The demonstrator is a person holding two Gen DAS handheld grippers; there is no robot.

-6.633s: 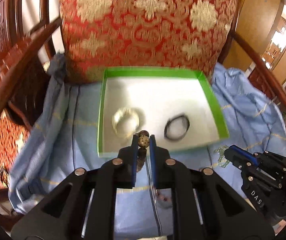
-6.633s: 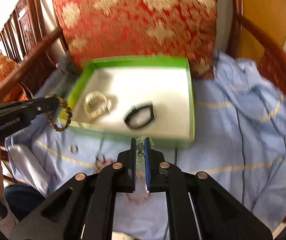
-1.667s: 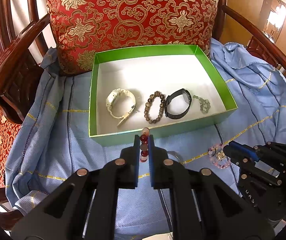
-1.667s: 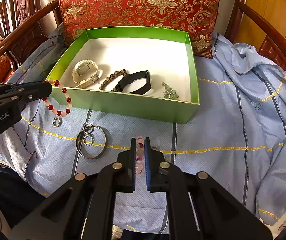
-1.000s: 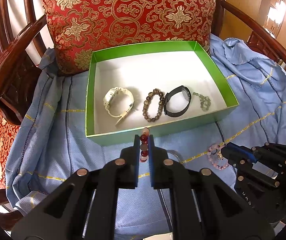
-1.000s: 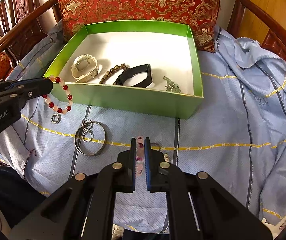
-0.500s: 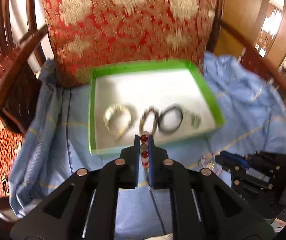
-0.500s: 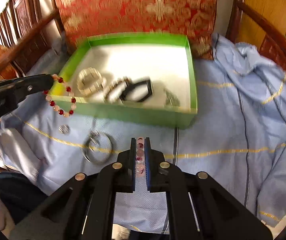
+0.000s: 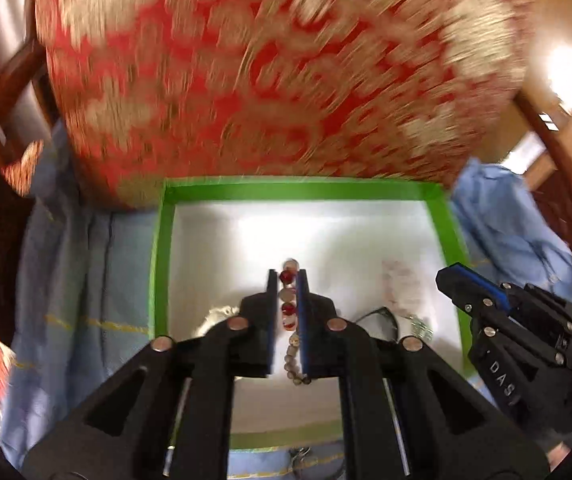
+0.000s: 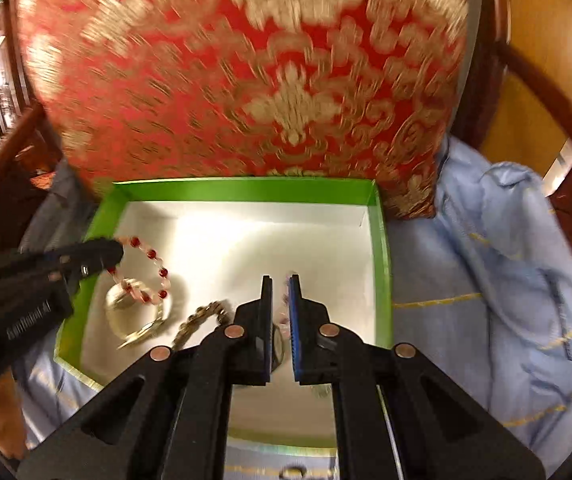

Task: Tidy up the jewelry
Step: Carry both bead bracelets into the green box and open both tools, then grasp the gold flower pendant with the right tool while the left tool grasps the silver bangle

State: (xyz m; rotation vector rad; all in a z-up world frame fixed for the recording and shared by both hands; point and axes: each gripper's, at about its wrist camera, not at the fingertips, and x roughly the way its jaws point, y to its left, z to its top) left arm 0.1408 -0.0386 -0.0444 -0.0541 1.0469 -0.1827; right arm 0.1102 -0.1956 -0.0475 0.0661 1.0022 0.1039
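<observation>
In the right wrist view, the left gripper (image 10: 116, 254) reaches in from the left edge of the frame over the left wall of the green box (image 10: 381, 280). Its fingers are pinched on the red-and-pale bead bracelet (image 10: 150, 276), whose loop hangs just above the pale watch (image 10: 134, 316) lying on the box's white floor at lower left. To the right of the watch lies a brown bead bracelet (image 10: 202, 318), partly hidden behind the right gripper (image 10: 280, 320) at bottom centre. That gripper's fingers stand close together; pink beads (image 10: 284, 304) show blurred in the narrow gap, held between them. The box rests on a blue cloth (image 10: 485, 300), which fills the right side of the frame, and a red and gold cushion (image 10: 246, 72) stands behind the box across the top.

In the left wrist view, the left gripper (image 9: 287, 308) at centre clamps red and pale beads (image 9: 286, 278) over the box (image 9: 160, 280), with the brown bracelet (image 9: 291, 356) below them. Further right a black band (image 9: 381, 318) lies on the floor, then a blurred pink bracelet (image 9: 399, 284) hangs from the right gripper (image 9: 451, 276) at right.
</observation>
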